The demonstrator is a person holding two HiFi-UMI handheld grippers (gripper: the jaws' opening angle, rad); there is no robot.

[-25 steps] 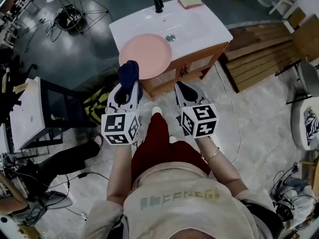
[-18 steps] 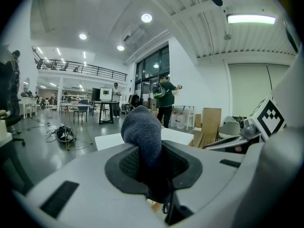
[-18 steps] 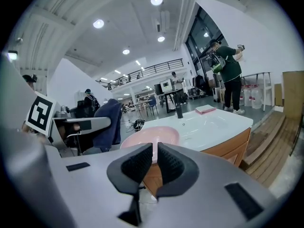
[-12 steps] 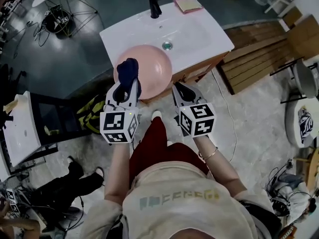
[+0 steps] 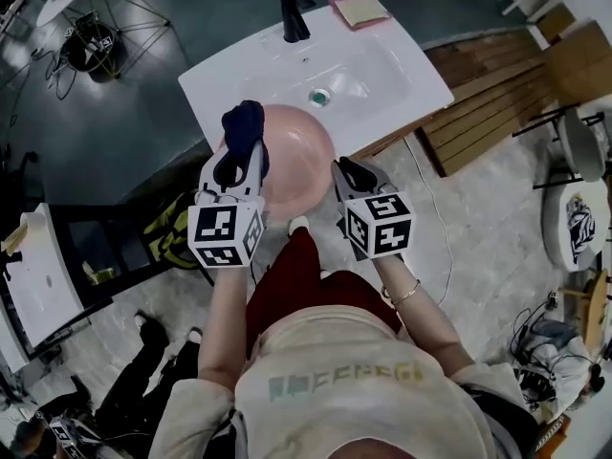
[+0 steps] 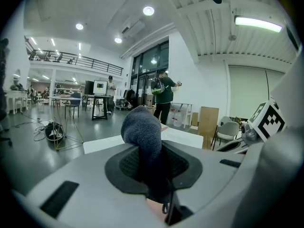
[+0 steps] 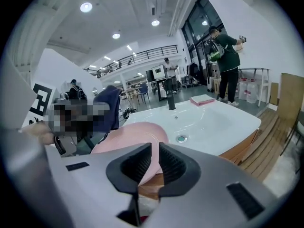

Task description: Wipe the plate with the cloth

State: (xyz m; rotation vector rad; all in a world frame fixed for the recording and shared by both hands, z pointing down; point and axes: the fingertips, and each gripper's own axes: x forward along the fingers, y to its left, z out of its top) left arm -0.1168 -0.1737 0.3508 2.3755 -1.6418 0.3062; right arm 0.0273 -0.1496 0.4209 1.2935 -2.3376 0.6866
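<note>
Behind the cloth, part of the plate is hidden.

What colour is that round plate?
The plate is pale pink, clearest in the head view.

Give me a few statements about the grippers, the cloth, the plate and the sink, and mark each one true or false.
1. The left gripper is clamped on a dark blue cloth. True.
2. The right gripper is empty. False: the right gripper grips the rim of the plate.
3. The plate is green. False: it is pink.
4. A black faucet stands at the far side of the white sink. True.
</note>
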